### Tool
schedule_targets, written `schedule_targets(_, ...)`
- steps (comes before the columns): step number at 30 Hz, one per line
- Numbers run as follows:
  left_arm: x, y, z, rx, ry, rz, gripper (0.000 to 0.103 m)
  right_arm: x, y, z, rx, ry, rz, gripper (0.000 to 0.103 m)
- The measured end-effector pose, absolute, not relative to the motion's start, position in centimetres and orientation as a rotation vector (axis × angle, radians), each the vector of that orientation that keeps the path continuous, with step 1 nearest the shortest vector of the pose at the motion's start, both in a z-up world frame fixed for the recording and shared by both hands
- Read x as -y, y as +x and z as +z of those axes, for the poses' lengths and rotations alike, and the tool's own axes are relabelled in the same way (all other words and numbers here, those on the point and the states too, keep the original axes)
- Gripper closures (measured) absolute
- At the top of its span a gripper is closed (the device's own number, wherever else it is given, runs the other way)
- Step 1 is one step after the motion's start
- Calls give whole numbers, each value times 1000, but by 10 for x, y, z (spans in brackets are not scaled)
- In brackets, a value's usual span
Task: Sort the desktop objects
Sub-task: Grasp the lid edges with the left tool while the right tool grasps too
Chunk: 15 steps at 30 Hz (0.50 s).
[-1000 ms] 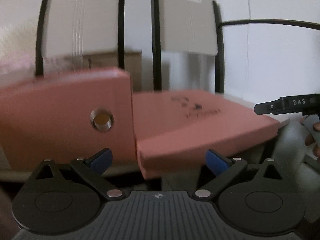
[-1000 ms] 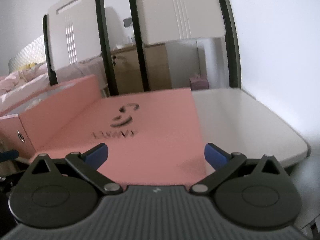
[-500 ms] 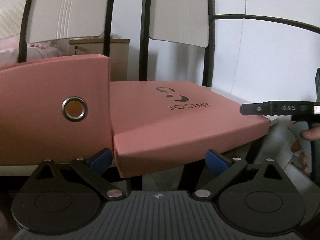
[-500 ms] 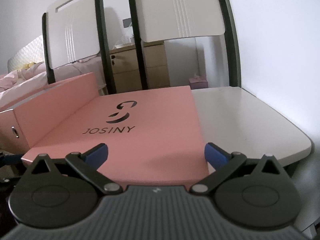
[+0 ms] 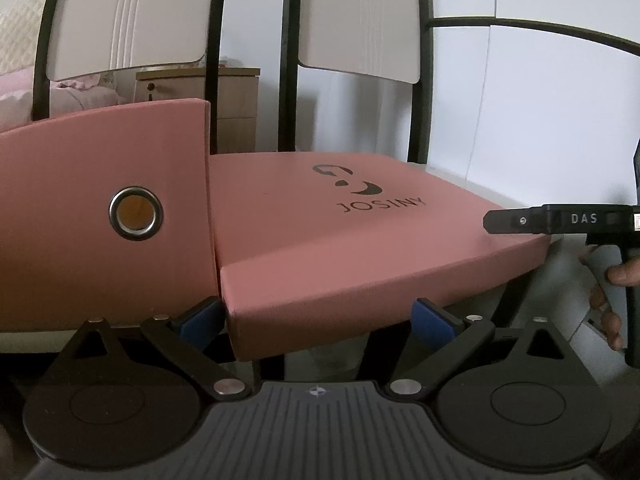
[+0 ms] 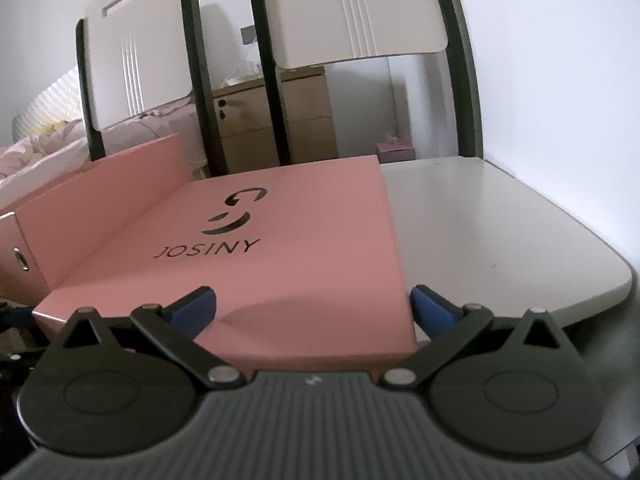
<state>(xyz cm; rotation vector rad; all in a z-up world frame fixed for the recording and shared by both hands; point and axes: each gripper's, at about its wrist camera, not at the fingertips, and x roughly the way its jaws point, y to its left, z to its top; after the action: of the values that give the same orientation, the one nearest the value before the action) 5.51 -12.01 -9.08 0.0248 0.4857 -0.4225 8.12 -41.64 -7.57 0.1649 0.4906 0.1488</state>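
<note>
A flat pink box lid (image 5: 360, 236) printed JOSINY lies on the white table; it also shows in the right wrist view (image 6: 280, 256). A taller pink box (image 5: 100, 220) with a round metal eyelet (image 5: 136, 213) stands against its left side, and shows in the right wrist view (image 6: 100, 208). My left gripper (image 5: 316, 316) is open and empty, low at the lid's near edge. My right gripper (image 6: 312, 308) is open and empty, its jaws spread about as wide as the lid's near edge. The right gripper's body (image 5: 560, 220) shows at the right of the left view.
The white table (image 6: 500, 232) extends right of the lid to a rounded edge. Two white chair backs (image 6: 352, 12) on black frames stand behind the table. A wooden cabinet (image 6: 280, 120) and a bed with pink bedding (image 6: 40, 148) lie beyond. A white wall is at the right.
The left wrist view has steadied and shifted, so both boxes now sit further left and sharp. The right gripper has eased slightly closer to the lid. Both grippers stay open.
</note>
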Motion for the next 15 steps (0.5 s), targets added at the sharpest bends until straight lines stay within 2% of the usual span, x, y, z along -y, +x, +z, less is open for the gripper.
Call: schedule_targets(15, 117, 21, -86, -485, -15, -428, 3, 430, 50, -68, -512, 185, 246, 0)
